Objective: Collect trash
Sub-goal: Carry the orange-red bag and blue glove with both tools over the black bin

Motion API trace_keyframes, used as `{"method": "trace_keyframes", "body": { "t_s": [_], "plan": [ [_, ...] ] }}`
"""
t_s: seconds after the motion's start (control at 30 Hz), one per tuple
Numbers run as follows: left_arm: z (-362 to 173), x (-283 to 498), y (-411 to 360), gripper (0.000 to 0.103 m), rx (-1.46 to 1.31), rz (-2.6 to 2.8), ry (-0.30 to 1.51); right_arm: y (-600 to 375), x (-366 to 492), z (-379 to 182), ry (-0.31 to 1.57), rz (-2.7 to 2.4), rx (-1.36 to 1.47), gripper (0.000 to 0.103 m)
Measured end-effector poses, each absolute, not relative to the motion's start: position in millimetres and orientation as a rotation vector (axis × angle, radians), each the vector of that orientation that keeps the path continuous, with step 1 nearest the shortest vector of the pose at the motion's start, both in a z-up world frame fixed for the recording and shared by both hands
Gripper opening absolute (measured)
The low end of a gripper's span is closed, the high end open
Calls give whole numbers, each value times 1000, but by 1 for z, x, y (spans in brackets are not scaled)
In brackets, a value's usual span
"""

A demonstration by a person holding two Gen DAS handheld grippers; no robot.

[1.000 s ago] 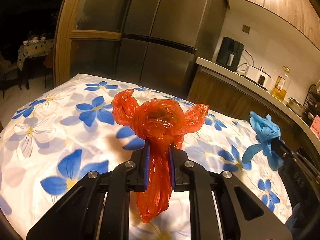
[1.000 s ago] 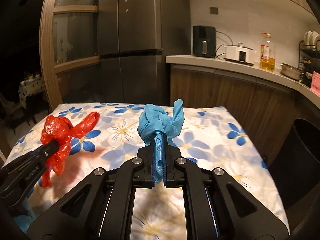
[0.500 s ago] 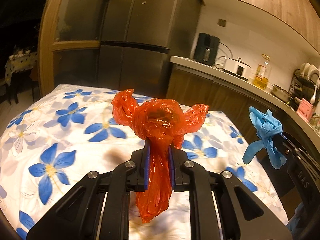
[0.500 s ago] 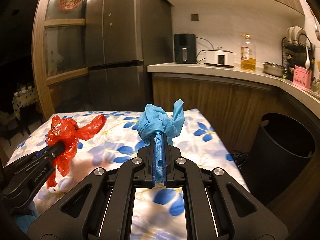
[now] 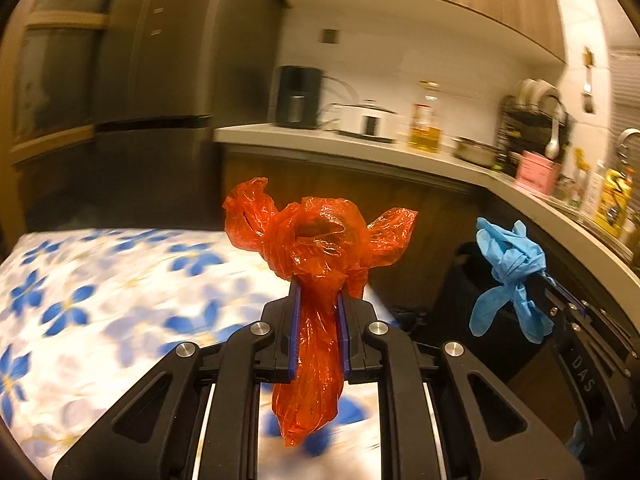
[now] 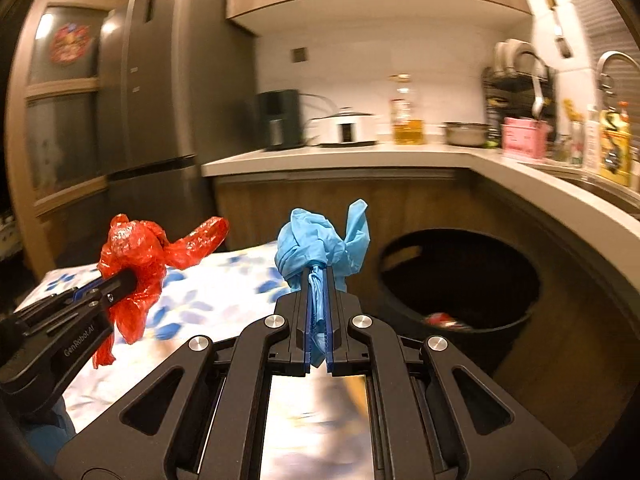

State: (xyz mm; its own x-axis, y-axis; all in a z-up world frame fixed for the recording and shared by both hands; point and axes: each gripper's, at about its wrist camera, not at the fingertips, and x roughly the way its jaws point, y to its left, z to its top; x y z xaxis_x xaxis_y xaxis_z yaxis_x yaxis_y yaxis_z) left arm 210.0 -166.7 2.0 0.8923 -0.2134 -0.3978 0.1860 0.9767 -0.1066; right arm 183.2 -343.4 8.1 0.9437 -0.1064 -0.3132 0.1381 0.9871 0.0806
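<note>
Left of the bin (image 6: 460, 280), both claws hang over the table (image 6: 224, 304) edge, each carrying trash. Your right gripper (image 6: 318, 312) is pinched tight on the blue wad (image 6: 320, 248), just beside the bin rim; your left gripper (image 5: 318, 328) is clamped on the red bag (image 5: 316, 248), farther from the bin, over the table. Bin is open with some trash at the bottom. Carry the blue wad over the bin mouth first, well inside the rim, then release; light plastic may cling to the pads, so spread fully. Bring red in after, clear of the right claw.
</note>
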Motion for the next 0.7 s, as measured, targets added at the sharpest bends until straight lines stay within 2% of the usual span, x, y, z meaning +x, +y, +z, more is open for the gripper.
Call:
{"method": "trace_keyframes", "body": {
  "t_s": [0.33,0.7],
  "plan": [
    [10,235,-262,15,-17,-379,416,-425,182,11,302,-283,128,5],
    [6,252,-315,15,5,-501,392,-467,188,11,293,-331,144,5]
  ]
}}
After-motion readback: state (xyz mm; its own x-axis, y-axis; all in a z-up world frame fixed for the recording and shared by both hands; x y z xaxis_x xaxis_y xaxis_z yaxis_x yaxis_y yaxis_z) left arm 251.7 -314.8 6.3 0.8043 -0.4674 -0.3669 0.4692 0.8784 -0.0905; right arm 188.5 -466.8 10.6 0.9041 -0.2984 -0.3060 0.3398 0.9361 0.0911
